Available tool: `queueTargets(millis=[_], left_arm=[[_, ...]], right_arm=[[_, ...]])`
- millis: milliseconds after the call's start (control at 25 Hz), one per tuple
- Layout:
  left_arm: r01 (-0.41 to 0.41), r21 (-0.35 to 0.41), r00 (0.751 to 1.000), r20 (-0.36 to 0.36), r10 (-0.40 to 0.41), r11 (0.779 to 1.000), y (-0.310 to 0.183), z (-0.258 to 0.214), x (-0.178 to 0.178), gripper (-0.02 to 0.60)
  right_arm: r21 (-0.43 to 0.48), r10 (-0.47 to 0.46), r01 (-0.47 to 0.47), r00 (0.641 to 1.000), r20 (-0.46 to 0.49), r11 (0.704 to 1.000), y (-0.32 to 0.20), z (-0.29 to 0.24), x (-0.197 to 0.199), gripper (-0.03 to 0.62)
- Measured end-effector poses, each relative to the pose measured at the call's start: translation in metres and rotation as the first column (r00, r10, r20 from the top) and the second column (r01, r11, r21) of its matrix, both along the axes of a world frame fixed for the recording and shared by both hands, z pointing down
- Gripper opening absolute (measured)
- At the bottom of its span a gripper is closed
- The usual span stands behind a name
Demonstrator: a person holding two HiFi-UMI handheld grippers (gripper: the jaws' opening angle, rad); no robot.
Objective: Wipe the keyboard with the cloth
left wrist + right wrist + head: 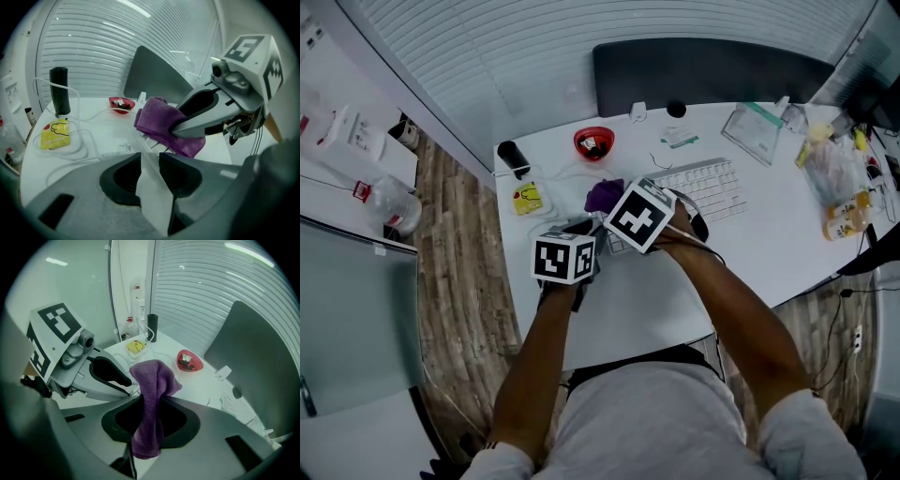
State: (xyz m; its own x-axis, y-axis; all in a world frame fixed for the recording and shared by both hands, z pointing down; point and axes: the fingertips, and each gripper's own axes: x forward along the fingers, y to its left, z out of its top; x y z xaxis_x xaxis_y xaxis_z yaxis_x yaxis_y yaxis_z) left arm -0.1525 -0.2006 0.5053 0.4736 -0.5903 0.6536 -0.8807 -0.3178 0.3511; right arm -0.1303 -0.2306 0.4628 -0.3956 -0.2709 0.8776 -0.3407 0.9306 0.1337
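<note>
So the right gripper [151, 399] was clamped tight on the purple cloth [152, 376]. Its own view showed the fabric pinched right between the two jaws, with a bunched-up lump sticking out in front and a tail hanging back behind them. From the head view the cloth sat at the left end of the keyboard [708, 187], which lay at a slant on the white table [628, 309]. Couldn't really tell whether the cloth was pressing on the keys or just hanging over them.

The left gripper [150, 159] was just beside the right one, pointing the same way. Its jaws stood apart with nothing in them, only bare tabletop showing through the gap. Both arms reached in from the near edge of the table, and the marker cubes were almost touching.

Other stuff on the table: a red bowl [593, 142] past the cloth, and a yellow packet [526, 198] off to the left. A black cylinder [514, 157] sat near the far-left corner, with a white cable [79, 140] looping around the packet.
</note>
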Motion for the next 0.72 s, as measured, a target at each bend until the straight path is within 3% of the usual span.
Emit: queueTargets(millis=[200, 400, 560, 720], left_arm=[[-0.034, -0.027, 0.998, -0.049, 0.033, 0.999, 0.001, 0.000, 0.005, 0.086], [-0.032, -0.033, 0.997, -0.073, 0.029, 0.999, 0.001, 0.001, 0.005, 0.083], [-0.030, -0.033, 0.997, -0.067, 0.027, 0.999, 0.001, 0.000, 0.005, 0.083], [-0.026, -0.041, 0.998, -0.057, 0.024, 0.999, 0.002, 0.003, 0.004, 0.081]], right_arm=[[-0.011, -0.051, 0.051, 0.997, -0.052, 0.999, 0.000, 0.008, -0.001, 0.089], [-0.026, -0.043, 0.042, 0.998, -0.045, 0.999, -0.008, 0.008, 0.015, 0.089], [-0.025, 0.017, -0.018, 0.998, -0.059, 1.000, -0.027, 0.006, 0.054, 0.089], [-0.026, 0.138, -0.140, 0.987, -0.082, 0.990, -0.054, 0.011, 0.115, 0.089]])
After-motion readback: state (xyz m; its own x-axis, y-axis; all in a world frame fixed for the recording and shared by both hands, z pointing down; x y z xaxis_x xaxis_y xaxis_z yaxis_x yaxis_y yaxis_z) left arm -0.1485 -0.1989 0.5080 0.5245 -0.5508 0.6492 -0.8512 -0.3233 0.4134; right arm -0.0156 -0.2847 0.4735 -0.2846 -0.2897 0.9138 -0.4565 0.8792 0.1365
